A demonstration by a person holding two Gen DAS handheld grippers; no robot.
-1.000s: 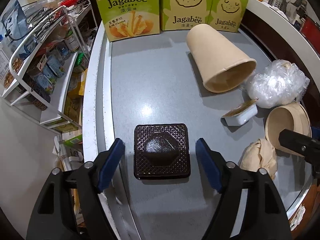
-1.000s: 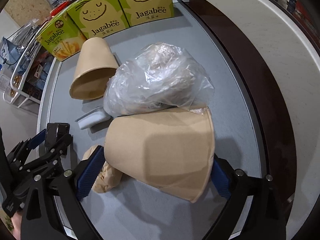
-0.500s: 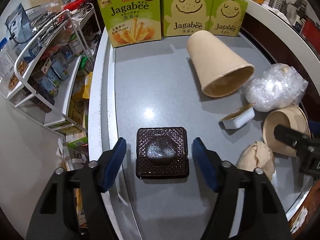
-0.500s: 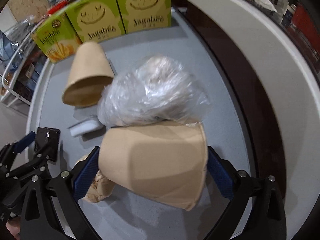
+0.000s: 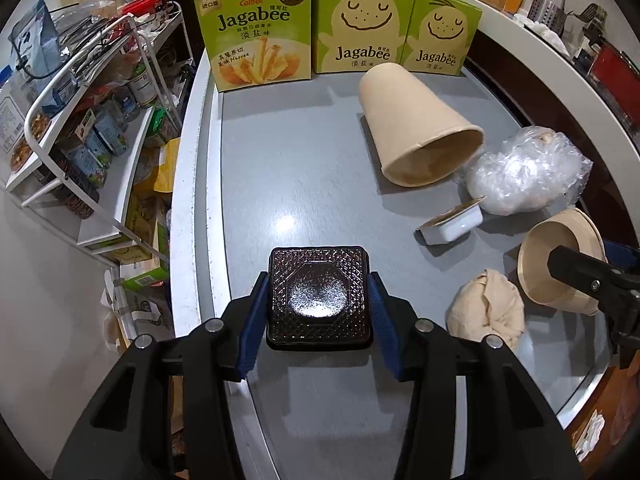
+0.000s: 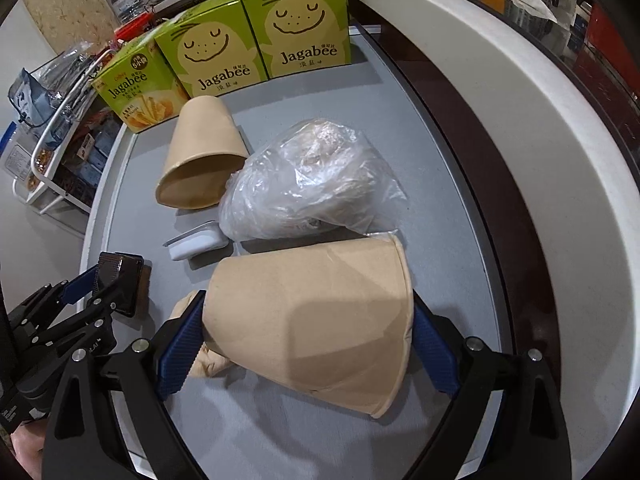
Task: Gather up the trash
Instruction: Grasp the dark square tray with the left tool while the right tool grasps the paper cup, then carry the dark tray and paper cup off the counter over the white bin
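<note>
Dark patterned plastic, a square lid (image 5: 319, 295), sits clenched between the blue pads of the left gripper (image 5: 318, 312) on the grey counter (image 5: 288, 168). The right gripper (image 6: 308, 332) grasps a tan paper cup (image 6: 312, 320) lying on its side, which hides most of a crumpled napkin (image 6: 202, 360) beneath. Beyond it a clear bag (image 6: 308, 184) blurs its contents.
</note>
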